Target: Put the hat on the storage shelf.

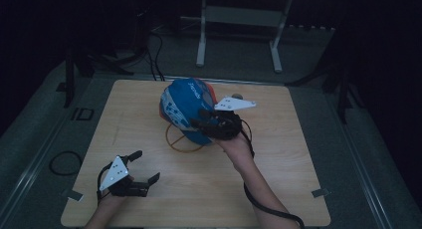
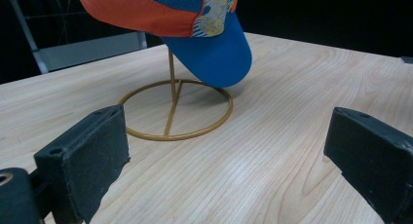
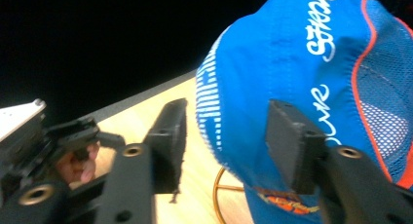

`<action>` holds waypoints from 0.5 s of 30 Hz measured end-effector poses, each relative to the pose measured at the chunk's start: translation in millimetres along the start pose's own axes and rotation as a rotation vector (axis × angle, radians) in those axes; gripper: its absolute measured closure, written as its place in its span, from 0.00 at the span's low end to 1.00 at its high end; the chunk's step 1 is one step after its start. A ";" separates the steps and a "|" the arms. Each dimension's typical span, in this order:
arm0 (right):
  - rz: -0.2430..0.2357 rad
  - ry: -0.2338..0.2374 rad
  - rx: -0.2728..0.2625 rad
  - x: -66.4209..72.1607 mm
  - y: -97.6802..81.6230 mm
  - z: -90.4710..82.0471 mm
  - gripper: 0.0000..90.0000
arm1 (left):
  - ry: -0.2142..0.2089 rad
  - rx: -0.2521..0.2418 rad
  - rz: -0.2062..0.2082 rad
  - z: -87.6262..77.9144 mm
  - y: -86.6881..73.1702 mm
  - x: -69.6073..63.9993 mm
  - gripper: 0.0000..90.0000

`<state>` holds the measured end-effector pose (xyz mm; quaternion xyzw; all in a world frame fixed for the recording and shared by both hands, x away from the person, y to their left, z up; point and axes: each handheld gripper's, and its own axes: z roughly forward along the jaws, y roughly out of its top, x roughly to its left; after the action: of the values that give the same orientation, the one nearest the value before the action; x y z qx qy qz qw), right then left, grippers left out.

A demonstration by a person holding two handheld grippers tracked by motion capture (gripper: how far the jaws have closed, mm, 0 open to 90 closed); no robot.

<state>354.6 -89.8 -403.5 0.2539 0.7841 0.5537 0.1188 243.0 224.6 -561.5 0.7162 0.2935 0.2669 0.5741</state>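
Wooden table (image 1: 278, 189), right claw (image 3: 224, 136) half-open beside cap (image 3: 292, 63)

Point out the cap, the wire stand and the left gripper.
cap (image 1: 183, 103), high view, on its blue crown.
wire stand (image 2: 178, 135), left gripper view, on its base ring.
left gripper (image 1: 147, 166), high view, between its open fingertips.

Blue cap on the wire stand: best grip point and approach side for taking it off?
Probably the brim. It juts down and out past the gold wire stand as a stiff, thin edge with free space beneath, so jaws can close over its top and underside. Come in from the brim side. The crown is soft and rounded, so the open right gripper beside it would likely slip.
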 end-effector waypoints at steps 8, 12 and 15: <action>-0.042 0.050 0.014 5.4 -12.4 -10.5 0.32 | -0.005 0.001 0.001 1.9 -0.4 -1.2 0.03; -0.029 0.103 0.028 1.3 -22.0 -13.0 0.21 | -0.007 0.005 0.001 2.9 -0.6 -1.8 0.03; -0.018 0.117 0.039 -0.8 -31.1 -12.2 0.20 | -0.007 0.002 -0.002 2.9 -0.7 -1.8 0.03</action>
<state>341.3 -108.0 -428.0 0.2161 0.8025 0.5514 0.0727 243.8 221.4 -562.9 0.7174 0.2923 0.2635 0.5748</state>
